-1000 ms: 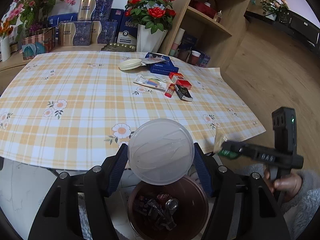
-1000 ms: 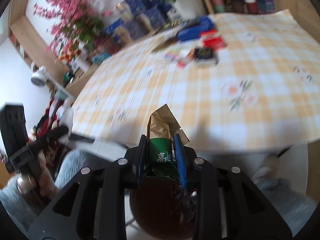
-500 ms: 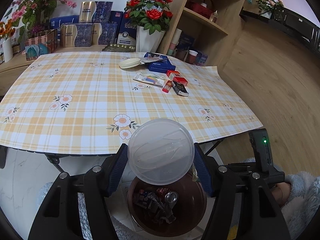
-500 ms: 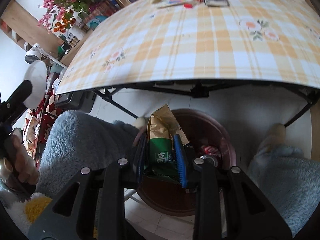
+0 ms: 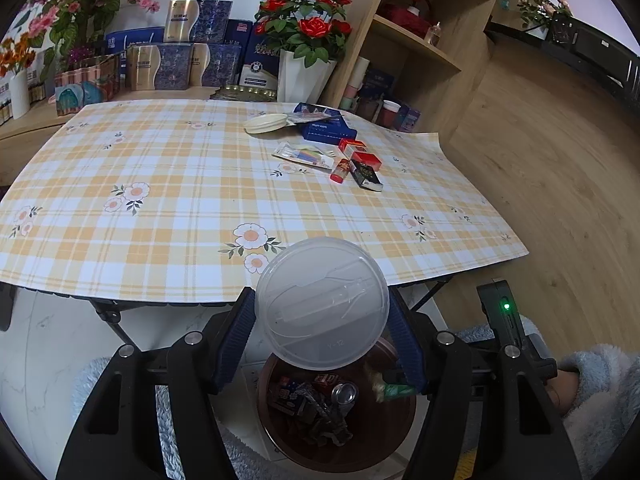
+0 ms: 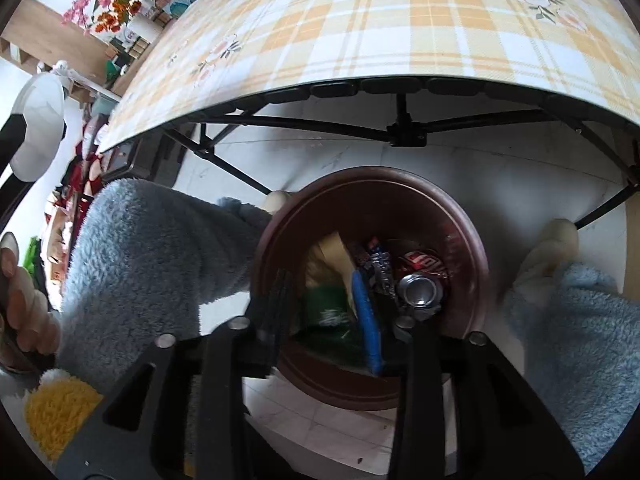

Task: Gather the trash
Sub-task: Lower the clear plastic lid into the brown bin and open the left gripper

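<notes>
- The right tongs (image 6: 324,292) are over the mouth of the brown bin (image 6: 472,240), which stands on the floor just in front of the worktop's (image 6: 360,20) near edge. Their jaws are opening around the green-and-gold wrapper (image 6: 326,276); the wrapper is between them but blurred, and seems to be slipping free rather than pinched.
- Risk one — the wrapper is light and crumpled, so it could cling to the blue pad or drift as it falls. It sits toward the bin's left side, so a sideways flutter might land it on the rim or the fleece-covered knee (image 6: 152,248) beside the bin.
- Risk two — the left tongs (image 5: 322,320) are clamped on the clear round lid (image 5: 322,308), held above the same bin just off the worktop's near edge. Both tools crowd one opening, and a bump between them could knock the lid loose early or tip it out of its edge-on grip.
- Risk three — the bin already holds a can (image 6: 418,292) and other scraps, so a flat lid dropped on top may perch rather than settle.
- Orientation: the wrapper's long axis runs along the right tongs, the gold torn end pointing away from the camera and down into the bin, the green end nearer the tool's body.
- The lid has no long axis; its face is turned toward the left camera, gripped across its width.
</notes>
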The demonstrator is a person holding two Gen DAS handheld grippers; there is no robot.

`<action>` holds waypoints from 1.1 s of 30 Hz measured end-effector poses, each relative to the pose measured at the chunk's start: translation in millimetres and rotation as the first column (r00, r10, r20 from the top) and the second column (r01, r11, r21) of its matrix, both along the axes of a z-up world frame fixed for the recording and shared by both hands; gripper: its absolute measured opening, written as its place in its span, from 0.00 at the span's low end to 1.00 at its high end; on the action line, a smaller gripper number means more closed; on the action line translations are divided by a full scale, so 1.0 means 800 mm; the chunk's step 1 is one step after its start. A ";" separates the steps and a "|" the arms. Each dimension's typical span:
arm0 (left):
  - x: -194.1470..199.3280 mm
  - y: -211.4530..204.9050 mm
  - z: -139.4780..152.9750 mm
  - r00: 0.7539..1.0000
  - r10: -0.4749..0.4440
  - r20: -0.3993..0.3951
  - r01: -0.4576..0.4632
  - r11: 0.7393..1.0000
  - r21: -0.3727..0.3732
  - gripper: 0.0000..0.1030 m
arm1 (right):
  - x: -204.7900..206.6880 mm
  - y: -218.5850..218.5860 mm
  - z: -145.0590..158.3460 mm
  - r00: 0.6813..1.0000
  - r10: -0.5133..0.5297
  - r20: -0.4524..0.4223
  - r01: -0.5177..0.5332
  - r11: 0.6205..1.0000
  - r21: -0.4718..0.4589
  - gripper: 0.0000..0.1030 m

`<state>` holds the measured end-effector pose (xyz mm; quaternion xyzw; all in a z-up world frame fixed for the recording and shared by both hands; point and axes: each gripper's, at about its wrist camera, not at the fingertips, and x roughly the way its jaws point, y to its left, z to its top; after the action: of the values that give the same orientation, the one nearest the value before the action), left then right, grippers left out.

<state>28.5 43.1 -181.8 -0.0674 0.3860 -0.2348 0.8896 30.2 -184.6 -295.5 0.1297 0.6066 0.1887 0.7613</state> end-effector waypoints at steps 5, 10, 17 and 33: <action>0.003 0.008 -0.010 1.000 0.014 -0.022 -0.014 1.000 -0.012 0.61 | -0.003 -0.001 0.016 0.998 -0.006 0.058 0.007 1.000 -0.021 0.72; 0.003 0.010 -0.011 1.000 0.001 -0.021 -0.002 1.000 -0.022 0.62 | -0.004 -0.019 0.052 0.976 -0.039 0.215 0.054 0.996 -0.065 0.92; 0.000 -0.011 -0.018 0.995 -0.098 -0.006 0.098 0.995 0.027 0.62 | -0.016 -0.057 0.095 0.890 -0.049 0.454 0.144 0.973 -0.178 0.94; 0.021 -0.042 -0.011 0.975 -0.220 0.011 0.219 0.974 0.062 0.62 | -0.030 -0.131 0.086 0.809 -0.295 0.509 0.398 0.911 -0.105 0.94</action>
<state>45.4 9.9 -191.0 0.0046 0.3900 -0.3208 0.8632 6.4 -289.1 -226.8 0.1080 0.3797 0.0084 0.9188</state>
